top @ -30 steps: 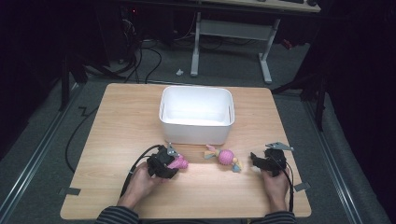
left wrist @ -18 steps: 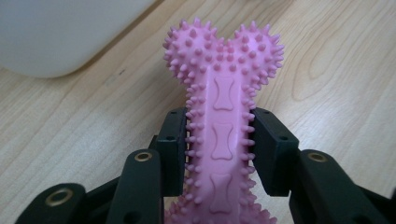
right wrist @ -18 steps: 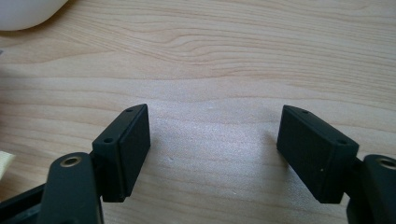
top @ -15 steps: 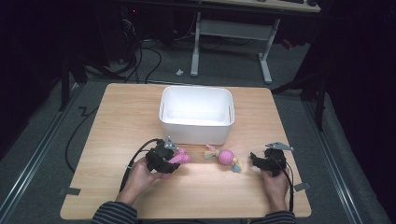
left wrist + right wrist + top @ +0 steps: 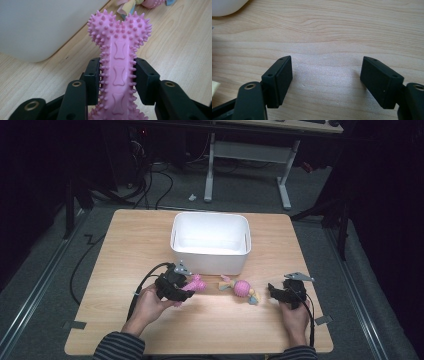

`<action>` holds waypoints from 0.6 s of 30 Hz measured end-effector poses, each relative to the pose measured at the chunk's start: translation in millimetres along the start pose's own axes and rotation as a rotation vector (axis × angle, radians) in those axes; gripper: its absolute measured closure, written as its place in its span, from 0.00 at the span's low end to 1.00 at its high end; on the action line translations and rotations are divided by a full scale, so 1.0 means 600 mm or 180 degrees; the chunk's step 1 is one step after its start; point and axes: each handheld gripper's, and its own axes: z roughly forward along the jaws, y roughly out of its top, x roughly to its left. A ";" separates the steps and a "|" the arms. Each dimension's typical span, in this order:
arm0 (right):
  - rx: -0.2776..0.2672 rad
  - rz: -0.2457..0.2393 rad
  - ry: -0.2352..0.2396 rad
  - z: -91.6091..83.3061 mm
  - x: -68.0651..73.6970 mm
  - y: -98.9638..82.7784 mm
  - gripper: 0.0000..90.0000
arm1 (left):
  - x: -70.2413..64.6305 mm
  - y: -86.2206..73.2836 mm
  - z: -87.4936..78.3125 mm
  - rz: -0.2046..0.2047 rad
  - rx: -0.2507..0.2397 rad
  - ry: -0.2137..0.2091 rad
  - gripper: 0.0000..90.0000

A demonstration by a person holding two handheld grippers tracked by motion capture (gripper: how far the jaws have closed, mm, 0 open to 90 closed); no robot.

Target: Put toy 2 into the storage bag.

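A pink spiky bone-shaped toy (image 5: 120, 57) is clamped between the black jaws of my left gripper (image 5: 117, 75), which is shut on its shaft. Seen from above, that gripper (image 5: 186, 289) holds the pink bone toy (image 5: 196, 284) just off the wood, in front of the white bin (image 5: 211, 241). A pink ball toy with pastel fabric tails (image 5: 241, 288) lies on the table between my hands, and it appears at the top of the left gripper view as the ball toy (image 5: 140, 3). My right gripper (image 5: 273, 291) rests at the right, open, with bare wood between its jaws (image 5: 325, 80).
The wooden table (image 5: 130, 240) has free room to the left and right of the bin. A rounded corner of the bin (image 5: 224, 6) shows in the right gripper view. Cables and a desk frame (image 5: 250, 155) stand on the floor beyond the table.
My left hand has risen a little with the pink bone toy in its jaws. The right hand has kept still.
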 end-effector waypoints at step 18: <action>-0.0001 -0.0015 0.0007 0.000 0.000 0.000 0.29 | -0.027 0.043 -0.032 0.0216 -0.0081 0.0007 0.66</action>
